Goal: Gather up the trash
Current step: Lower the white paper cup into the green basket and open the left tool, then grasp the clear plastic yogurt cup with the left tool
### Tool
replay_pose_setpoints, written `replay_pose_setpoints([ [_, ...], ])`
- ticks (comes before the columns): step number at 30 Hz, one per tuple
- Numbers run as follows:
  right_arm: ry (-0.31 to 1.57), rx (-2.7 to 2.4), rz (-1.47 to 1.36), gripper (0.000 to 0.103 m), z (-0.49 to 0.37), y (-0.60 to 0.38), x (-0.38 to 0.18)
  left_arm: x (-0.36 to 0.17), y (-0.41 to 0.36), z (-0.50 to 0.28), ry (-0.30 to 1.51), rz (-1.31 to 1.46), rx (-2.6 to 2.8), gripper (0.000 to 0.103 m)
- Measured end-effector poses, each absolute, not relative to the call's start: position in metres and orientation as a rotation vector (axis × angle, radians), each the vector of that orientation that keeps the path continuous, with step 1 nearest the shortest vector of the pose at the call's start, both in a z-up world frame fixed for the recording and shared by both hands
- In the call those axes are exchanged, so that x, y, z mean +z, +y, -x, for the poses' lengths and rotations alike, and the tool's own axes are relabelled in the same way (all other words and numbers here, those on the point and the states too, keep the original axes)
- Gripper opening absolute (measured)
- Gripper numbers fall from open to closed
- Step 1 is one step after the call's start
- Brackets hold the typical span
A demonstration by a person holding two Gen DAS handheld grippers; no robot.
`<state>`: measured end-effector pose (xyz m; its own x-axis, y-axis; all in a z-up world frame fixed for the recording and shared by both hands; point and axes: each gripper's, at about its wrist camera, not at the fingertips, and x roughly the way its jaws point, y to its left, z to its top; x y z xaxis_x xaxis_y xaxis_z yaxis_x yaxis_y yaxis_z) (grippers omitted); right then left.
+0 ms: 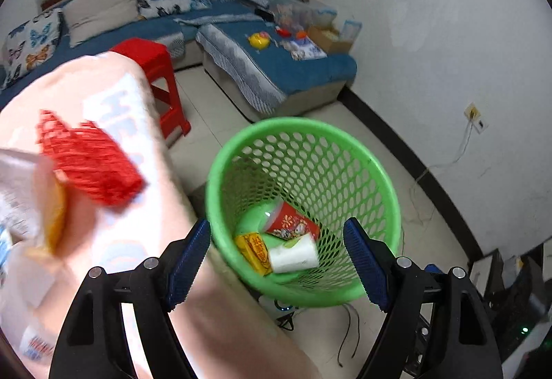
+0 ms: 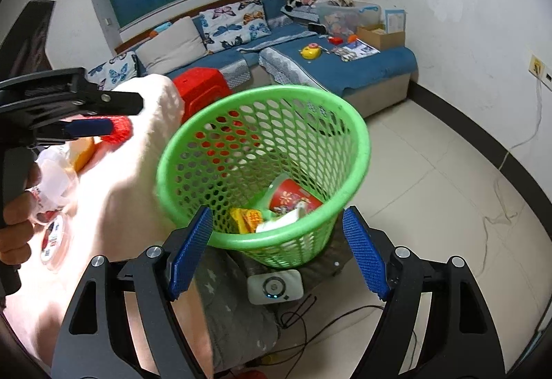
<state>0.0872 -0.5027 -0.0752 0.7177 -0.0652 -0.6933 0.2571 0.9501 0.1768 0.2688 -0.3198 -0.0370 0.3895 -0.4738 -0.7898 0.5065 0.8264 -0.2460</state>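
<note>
A green mesh trash basket stands beside a pink-clothed table. It holds a red paper cup, a yellow packet and a white crumpled piece. A red mesh item, an orange piece and clear plastic wrappers lie on the table. My left gripper is open and empty above the basket's near rim; it also shows in the right wrist view over the table. My right gripper is open and empty, just in front of the basket.
A red plastic stool stands behind the table. A blue corner sofa with cushions and toys lines the far walls. A white device and black cables lie below the basket. Tiled floor lies to the right.
</note>
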Motion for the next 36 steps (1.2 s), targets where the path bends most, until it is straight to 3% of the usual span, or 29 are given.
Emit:
replay_pose_setpoints([
  [10,0.734,-0.04,-0.222,0.08,-0.091,-0.441,-0.051,0.01,-0.224,-0.228,0.862,-0.017,-0.53,0.076],
  [19,0.722,0.09,-0.167,0.083,-0.1,-0.376,-0.037,0.021,-0.139,-0.219,0.813,-0.099,-0.496,0.078],
  [27,0.742,0.126,-0.125,0.083,-0.102,-0.348,-0.035,0.0,-0.131,-0.235,0.858,-0.307,-0.644,0.086],
  [36,0.778,0.154,-0.099,0.084,-0.106,-0.335,-0.043,-0.021,-0.138,-0.259,0.896,-0.45,-0.738,0.088],
])
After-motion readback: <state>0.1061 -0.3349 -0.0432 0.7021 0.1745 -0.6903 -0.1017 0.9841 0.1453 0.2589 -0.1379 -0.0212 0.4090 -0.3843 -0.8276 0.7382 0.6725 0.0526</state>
